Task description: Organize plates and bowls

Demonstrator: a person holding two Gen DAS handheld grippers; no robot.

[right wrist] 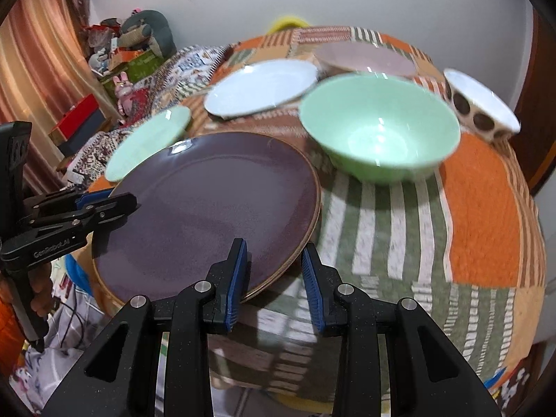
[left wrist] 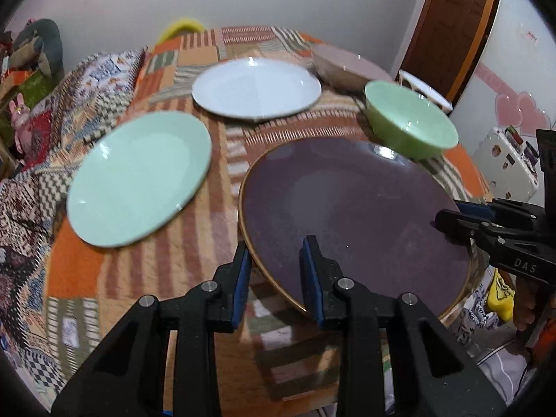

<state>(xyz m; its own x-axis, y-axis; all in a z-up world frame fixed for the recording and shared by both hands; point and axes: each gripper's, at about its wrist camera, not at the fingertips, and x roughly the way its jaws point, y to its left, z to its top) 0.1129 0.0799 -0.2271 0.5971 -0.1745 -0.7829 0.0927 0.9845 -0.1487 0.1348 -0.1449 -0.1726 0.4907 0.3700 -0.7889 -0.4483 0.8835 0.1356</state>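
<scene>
Here your biggest piece is the patchwork tablecloth (right wrist: 486,208) covering the table, and on it, nearest you, sits the purple plate (left wrist: 347,215) with its gold rim, hanging slightly over the near table edge. Beyond it to your left lies the mint plate (left wrist: 139,177), flat on the cloth and apart from the purple one; farther back is the pale blue plate (left wrist: 257,87). The green bowl (right wrist: 378,128) stands upright just behind the purple plate's far right side, close enough to crowd that edge, and behind it is the pink bowl (right wrist: 365,57). Off to the far right you have the white bowl with brown dots (right wrist: 481,109), tilted in this view. Your left gripper (left wrist: 278,271) has its fingers spread, straddling the purple plate's near-left rim: one blue pad (left wrist: 243,278) is outside the rim, the other over the plate's face, neither clamped. Your right gripper (right wrist: 274,274) is likewise spread at the near-right rim, with its left pad (right wrist: 236,278) over the plate's surface and the right pad outside, above the cloth.
</scene>
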